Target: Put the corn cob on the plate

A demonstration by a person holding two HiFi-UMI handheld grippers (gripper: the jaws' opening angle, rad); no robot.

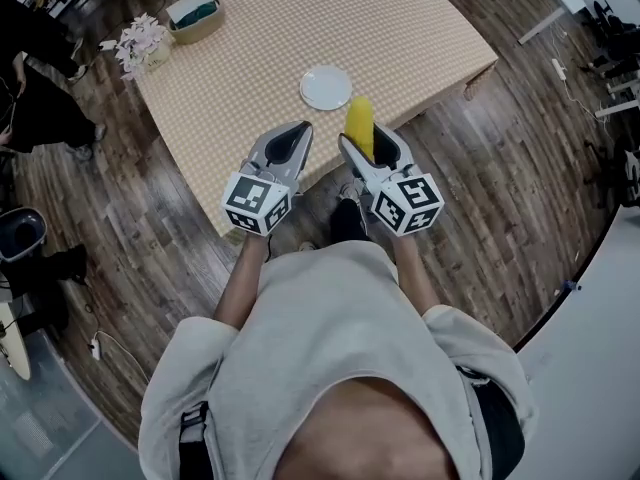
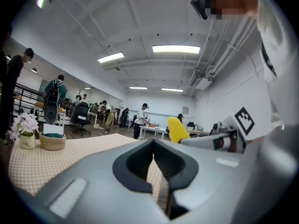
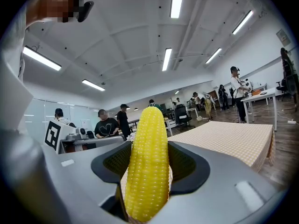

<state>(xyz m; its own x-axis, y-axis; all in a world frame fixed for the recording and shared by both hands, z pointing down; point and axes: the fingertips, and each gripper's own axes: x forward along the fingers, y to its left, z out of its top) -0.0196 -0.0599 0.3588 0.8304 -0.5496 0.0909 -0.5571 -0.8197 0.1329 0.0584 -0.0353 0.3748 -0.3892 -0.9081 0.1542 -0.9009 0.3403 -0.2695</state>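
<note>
A yellow corn cob (image 3: pixel 148 162) stands upright between the jaws of my right gripper (image 3: pixel 148 171), which is shut on it. In the head view the corn cob (image 1: pixel 359 126) pokes out past the right gripper (image 1: pixel 372 153), just right of and nearer than the white plate (image 1: pixel 326 87) on the checked table (image 1: pixel 250 58). My left gripper (image 1: pixel 287 148) hovers beside it over the table's near edge, jaws shut with nothing between them. The left gripper view shows its closed jaws, with the corn cob (image 2: pixel 177 129) and the right gripper (image 2: pixel 219 136) at its right.
A small basket (image 1: pixel 195 16) and a pot of flowers (image 1: pixel 140 43) sit at the table's far left corner. Wooden floor surrounds the table. Several people and desks stand in the background of the gripper views; a dark-clothed person (image 1: pixel 30 98) is at the left.
</note>
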